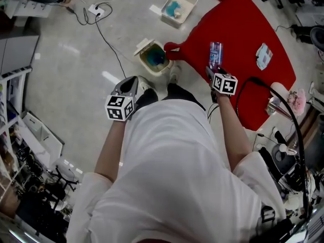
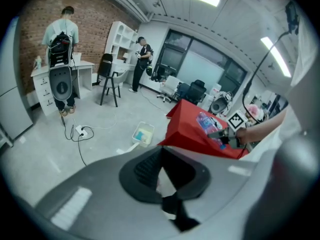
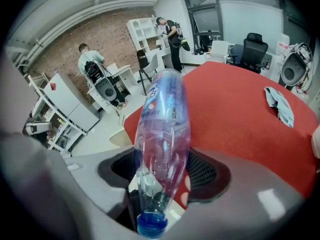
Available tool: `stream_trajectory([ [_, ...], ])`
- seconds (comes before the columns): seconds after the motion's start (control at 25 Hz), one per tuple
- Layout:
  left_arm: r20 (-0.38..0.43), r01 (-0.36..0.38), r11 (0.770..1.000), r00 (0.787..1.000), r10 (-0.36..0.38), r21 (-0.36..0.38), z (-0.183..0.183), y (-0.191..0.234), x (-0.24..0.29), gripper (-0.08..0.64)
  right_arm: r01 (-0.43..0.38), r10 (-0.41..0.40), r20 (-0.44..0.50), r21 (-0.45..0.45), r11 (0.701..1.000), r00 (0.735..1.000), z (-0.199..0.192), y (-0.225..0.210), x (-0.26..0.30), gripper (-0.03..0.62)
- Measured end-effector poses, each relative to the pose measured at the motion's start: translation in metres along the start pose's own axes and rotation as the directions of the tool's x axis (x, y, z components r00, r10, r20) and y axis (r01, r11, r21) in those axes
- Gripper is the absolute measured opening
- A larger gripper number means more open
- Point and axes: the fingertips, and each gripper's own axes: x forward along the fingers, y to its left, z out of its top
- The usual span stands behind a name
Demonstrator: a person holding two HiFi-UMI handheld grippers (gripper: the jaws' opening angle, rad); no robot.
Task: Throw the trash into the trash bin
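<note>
A clear plastic bottle [image 3: 165, 124] with a blue cap lies cap-first between the pads of my right gripper [image 3: 162, 165], which is shut on it. From the head view, that right gripper [image 1: 212, 71] holds the bottle [image 1: 215, 52] over the near left part of the red table [image 1: 243, 29]. The small white trash bin [image 1: 153, 58] stands on the floor to the left of the table's corner, lid open, blue inside. My left gripper [image 1: 132, 82] hangs below and left of the bin, tips together, nothing in it. In the left gripper view the left gripper [image 2: 161, 151] faces the floor, with the bottle [image 2: 207, 124] off to the right.
A white tub [image 1: 177, 6] with blue contents sits on the floor beyond the bin. A power strip and cable [image 1: 96, 9] lie to the far left. A folded cloth [image 1: 263, 55] rests on the red table. Desks, shelves and two people [image 2: 62, 39] stand at the room's far side.
</note>
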Motion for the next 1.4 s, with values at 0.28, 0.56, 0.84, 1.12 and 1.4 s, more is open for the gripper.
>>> stream_trajectory([
  [0.28, 0.013, -0.027, 0.999, 1.0, 0.027, -0.033, -0.012, 0.015, -0.009, 0.005, -0.103, 0.101, -0.03, -0.101, 0.99, 0.994, 0.004, 0.055, 0.019, 0.285],
  [0.56, 0.027, -0.047, 0.996, 0.998, 0.049, -0.072, -0.017, 0.03, -0.018, 0.005, -0.187, 0.171, -0.091, -0.2, 0.962, 0.981, 0.002, 0.111, 0.035, 0.285],
  [0.84, 0.025, -0.082, 0.99, 0.996, 0.085, -0.114, -0.038, 0.046, -0.035, 0.005, -0.272, 0.235, -0.162, -0.273, 0.923, 0.958, -0.015, 0.163, 0.053, 0.285],
  [1.12, 0.019, -0.114, 0.981, 0.993, 0.118, -0.157, -0.059, 0.058, -0.049, 0.005, -0.331, 0.271, -0.22, -0.316, 0.889, 0.937, -0.03, 0.199, 0.068, 0.285],
  [1.4, 0.022, -0.128, 0.974, 0.991, 0.134, -0.187, -0.069, 0.068, -0.056, 0.005, -0.36, 0.283, -0.258, -0.336, 0.871, 0.924, -0.038, 0.216, 0.081, 0.285],
])
